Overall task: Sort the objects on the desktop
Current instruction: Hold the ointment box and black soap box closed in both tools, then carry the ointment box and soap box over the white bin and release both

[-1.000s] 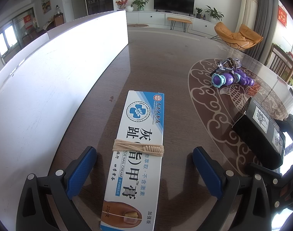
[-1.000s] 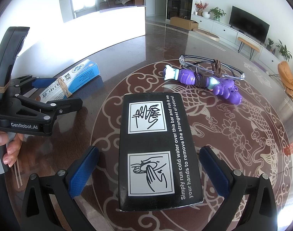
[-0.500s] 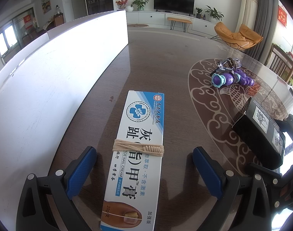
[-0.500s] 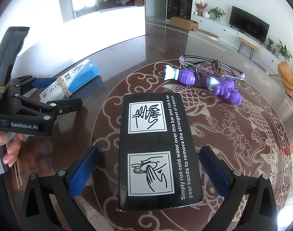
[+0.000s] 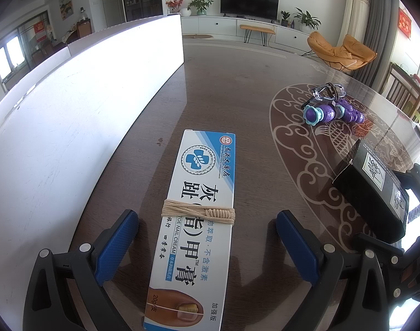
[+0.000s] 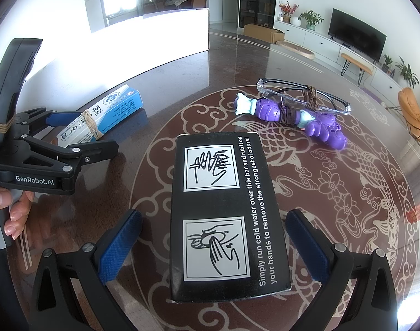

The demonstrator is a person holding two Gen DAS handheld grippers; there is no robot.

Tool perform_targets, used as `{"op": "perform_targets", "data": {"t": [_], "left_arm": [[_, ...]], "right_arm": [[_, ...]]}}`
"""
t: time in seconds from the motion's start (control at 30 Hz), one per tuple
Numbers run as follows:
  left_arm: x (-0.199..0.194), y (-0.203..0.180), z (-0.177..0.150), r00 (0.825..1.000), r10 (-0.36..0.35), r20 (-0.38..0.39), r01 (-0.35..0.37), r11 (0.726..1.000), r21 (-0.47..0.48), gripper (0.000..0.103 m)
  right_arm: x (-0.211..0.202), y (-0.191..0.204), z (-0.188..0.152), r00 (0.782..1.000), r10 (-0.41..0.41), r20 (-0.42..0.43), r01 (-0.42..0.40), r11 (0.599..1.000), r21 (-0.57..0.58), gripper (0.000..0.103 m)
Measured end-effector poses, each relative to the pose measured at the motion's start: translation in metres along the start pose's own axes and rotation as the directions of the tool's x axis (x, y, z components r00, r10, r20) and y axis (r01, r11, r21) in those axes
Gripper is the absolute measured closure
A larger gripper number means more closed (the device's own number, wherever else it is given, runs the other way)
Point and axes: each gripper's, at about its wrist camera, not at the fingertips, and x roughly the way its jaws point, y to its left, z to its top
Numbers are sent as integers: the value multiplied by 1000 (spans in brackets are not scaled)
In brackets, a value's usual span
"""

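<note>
Four things are counted on the bench (image 6: 182, 63): one white-and-blue cream box (image 5: 194, 223) bound with tan string, one black box (image 6: 223, 215), one purple toy (image 6: 289, 115), one pair of glasses (image 6: 303, 96). The left gripper (image 5: 207, 242) is spread around the cream box at lower centre; the right gripper (image 6: 214, 241) is spread around the black box, untouched.

Blue-and-white cream box (image 5: 198, 209), black box (image 6: 223, 212), purple toy (image 6: 292, 115), koi-patterned brown table (image 6: 361, 193).
</note>
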Motion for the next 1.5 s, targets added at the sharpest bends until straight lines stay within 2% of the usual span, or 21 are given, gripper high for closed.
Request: {"op": "perform_targets", "data": {"t": [0.77, 0.87, 0.9, 0.93, 1.07, 1.13, 1.23, 1.33, 1.47, 1.5], "left_arm": [[-1, -1, -1, 1000, -4, -1, 4, 1000, 1, 1], [-1, -8, -2, 1000, -31, 0, 30, 999, 34, 1], [-2, -11, -2, 999, -40, 2, 40, 998, 51, 2], [-3, -14, -3, 999, -51, 11, 50, 996, 67, 10], [-8, -19, -6, 996, -80, 36, 76, 993, 95, 31], [-12, -20, -7, 995, -86, 48, 81, 992, 94, 48], [-18, -23, -13, 994, -101, 51, 95, 989, 113, 58], [-29, -35, -26, 991, -131, 30, 124, 978, 169, 58], [-42, -38, -42, 988, -153, 8, 149, 970, 191, 57], [-43, -37, -43, 988, -157, 4, 153, 971, 183, 50]], "right_arm": [[0, 0, 0, 1000, 0, 0, 0, 1000, 0, 0], [0, 0, 0, 1000, 0, 0, 0, 1000, 0, 0], [0, 0, 0, 1000, 0, 0, 0, 1000, 0, 0], [0, 0, 0, 1000, 0, 0, 0, 1000, 0, 0], [0, 0, 0, 1000, 0, 0, 0, 1000, 0, 0], [0, 0, 0, 1000, 0, 0, 0, 1000, 0, 0], [0, 0, 0, 1000, 0, 0, 0, 1000, 0, 0], [0, 0, 0, 1000, 0, 0, 0, 1000, 0, 0], [0, 0, 0, 1000, 0, 0, 0, 1000, 0, 0], [1, -1, 0, 1000, 1, -3, -1, 1000, 1, 0]]}}
